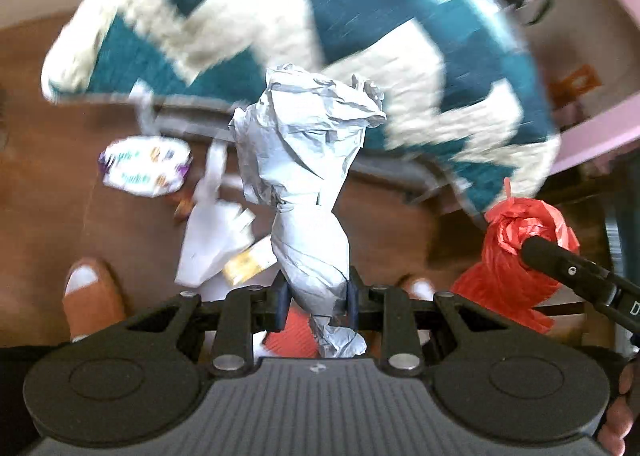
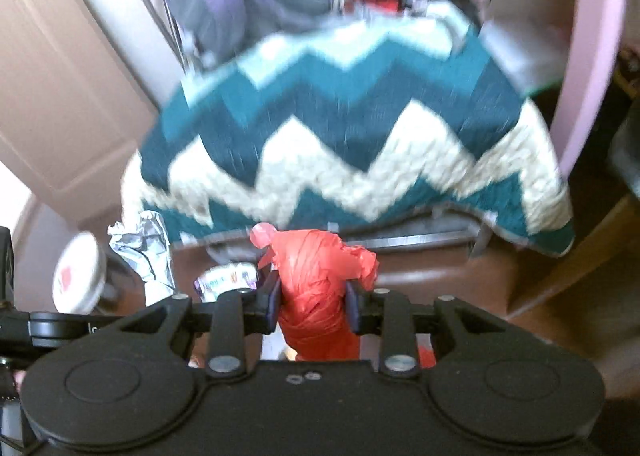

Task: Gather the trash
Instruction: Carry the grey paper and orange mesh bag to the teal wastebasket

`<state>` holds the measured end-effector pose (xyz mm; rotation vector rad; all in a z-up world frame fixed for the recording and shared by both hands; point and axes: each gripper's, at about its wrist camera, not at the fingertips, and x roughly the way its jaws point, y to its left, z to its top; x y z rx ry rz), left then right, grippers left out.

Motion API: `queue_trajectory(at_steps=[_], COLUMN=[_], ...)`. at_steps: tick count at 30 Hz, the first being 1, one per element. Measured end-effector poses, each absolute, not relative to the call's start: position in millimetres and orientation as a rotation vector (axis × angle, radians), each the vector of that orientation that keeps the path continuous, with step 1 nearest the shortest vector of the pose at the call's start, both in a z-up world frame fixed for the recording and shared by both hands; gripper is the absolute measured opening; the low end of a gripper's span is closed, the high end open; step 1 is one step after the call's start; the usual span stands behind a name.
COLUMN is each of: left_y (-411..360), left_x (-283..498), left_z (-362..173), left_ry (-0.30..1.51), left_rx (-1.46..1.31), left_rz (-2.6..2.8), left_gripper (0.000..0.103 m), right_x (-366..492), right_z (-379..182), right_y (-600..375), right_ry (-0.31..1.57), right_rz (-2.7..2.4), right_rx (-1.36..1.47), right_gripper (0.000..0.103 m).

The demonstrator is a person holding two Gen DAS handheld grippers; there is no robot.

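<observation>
My left gripper (image 1: 316,298) is shut on a crumpled grey-white paper wad (image 1: 308,159) that sticks up between its pads, held high over the brown floor. My right gripper (image 2: 314,298) is shut on a twisted red plastic bag (image 2: 316,276). The red plastic bag (image 1: 520,252) and one right finger show at the right of the left wrist view. The paper wad (image 2: 144,252) appears at the left of the right wrist view. On the floor below lie a purple-and-white wrapper (image 1: 146,171), white paper scraps (image 1: 212,240) and a yellow wrapper (image 1: 244,266).
A teal and cream zigzag blanket (image 2: 352,143) hangs over a bed edge ahead. Two orange shoes with white toes (image 1: 90,292) stand on the floor below. A pink wall (image 1: 596,55) rises at right, a beige door (image 2: 52,75) at left, and a white round lid (image 2: 78,274) lies low left.
</observation>
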<state>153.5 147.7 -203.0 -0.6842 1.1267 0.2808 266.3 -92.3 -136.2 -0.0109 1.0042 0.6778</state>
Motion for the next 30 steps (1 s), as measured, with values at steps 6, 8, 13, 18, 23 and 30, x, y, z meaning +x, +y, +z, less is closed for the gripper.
queue_trajectory(at_steps=[6, 8, 13, 18, 23, 30], left_y=[107.5, 91.9, 53.2, 3.5, -51.8, -122.3], left_x=[153.4, 156.2, 169.6, 187.5, 206.6, 243.6], left_z=[-119.0, -90.5, -23.6, 43.7, 103.1, 163.0], left_ry=[0.969, 0.912, 0.793, 0.684, 0.588, 0.536], left_rx=[-0.592, -0.551, -0.479, -0.348, -0.23, -0.16], left_rz=[0.191, 0.16, 0.065, -0.052, -0.177, -0.273], left_gripper=[0.027, 0.027, 0.027, 0.027, 0.027, 0.027], right_x=[246.3, 240.5, 228.5, 227.5, 233.0, 254.0], right_z=[-55.0, -30.0, 31.2, 90.9, 150.4, 193.5], right_y=[-143.9, -160.9, -202.6, -238.5, -271.7, -329.2], right_ry=[0.794, 0.723, 0.555, 0.4, 0.263, 0.181], right_rz=[0.683, 0.681, 0.673, 0.632, 0.545, 0.428], right_rx=[0.072, 0.086, 0.115, 0.096, 0.06, 0.071], right_gripper=[0.031, 0.031, 0.031, 0.031, 0.031, 0.031])
